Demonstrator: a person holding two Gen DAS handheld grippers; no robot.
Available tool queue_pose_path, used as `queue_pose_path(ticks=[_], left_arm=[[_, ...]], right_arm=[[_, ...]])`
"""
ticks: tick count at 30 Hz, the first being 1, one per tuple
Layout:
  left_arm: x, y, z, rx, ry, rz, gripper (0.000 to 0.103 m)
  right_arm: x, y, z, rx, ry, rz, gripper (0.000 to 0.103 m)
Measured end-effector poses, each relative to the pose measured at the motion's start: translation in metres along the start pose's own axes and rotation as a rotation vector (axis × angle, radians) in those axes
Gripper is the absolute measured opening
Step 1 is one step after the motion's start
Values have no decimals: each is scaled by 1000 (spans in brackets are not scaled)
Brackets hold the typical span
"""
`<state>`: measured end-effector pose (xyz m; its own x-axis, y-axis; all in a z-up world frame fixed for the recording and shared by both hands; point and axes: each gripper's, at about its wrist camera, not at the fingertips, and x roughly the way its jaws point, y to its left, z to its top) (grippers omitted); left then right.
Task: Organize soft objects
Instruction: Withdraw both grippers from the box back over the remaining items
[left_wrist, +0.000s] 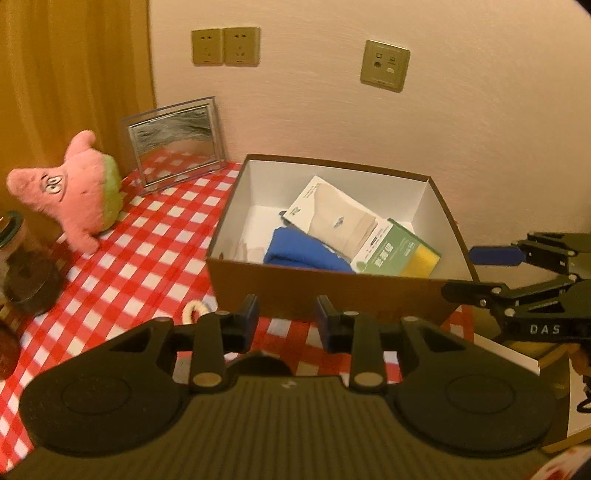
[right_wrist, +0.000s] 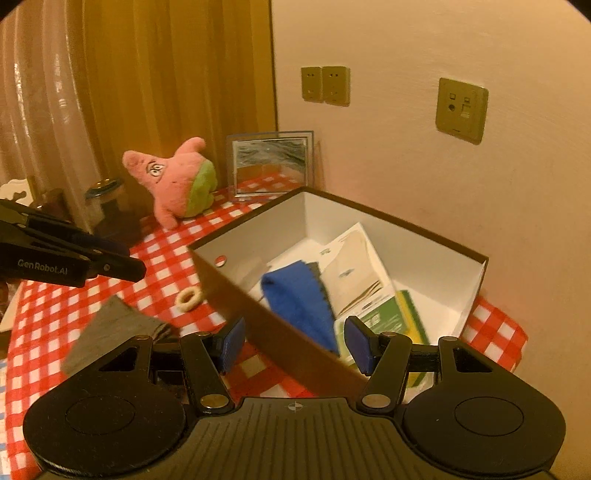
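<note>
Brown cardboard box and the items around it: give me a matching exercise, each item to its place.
Items:
1. blue folded cloth
2. pink star-shaped plush toy
3. small cream ring
4. grey folded cloth

Places:
A. by the curtain, left of the mirror
B. on the tablecloth, touching the box's outer wall
C. inside the brown cardboard box
D. on the tablecloth, nearest the camera

Pairs: 1-C, 2-A, 3-B, 4-D

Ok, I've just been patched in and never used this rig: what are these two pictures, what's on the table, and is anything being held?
Each picture comes from a camera riding on hand-held tongs, looking along the fingers. The left tongs and right tongs are both open and hold nothing. On the checked tablecloth stands an open box holding a blue cloth and packets. Outside it lie a pink plush toy, a grey cloth, a small ring and a mirror.
</note>
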<state>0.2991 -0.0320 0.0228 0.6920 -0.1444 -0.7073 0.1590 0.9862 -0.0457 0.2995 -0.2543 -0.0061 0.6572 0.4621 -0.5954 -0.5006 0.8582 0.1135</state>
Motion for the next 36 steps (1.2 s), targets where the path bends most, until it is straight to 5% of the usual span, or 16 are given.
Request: queue_pose_path(ticks=[16,36], left_arm=[[-49,5,-76,-56,49,49,33],[-53,24,-151,-199,189,79,33]], right_arm=[[-27,52,-60,20,107,85,60],[4,94,-108,-4,246,157,60]])
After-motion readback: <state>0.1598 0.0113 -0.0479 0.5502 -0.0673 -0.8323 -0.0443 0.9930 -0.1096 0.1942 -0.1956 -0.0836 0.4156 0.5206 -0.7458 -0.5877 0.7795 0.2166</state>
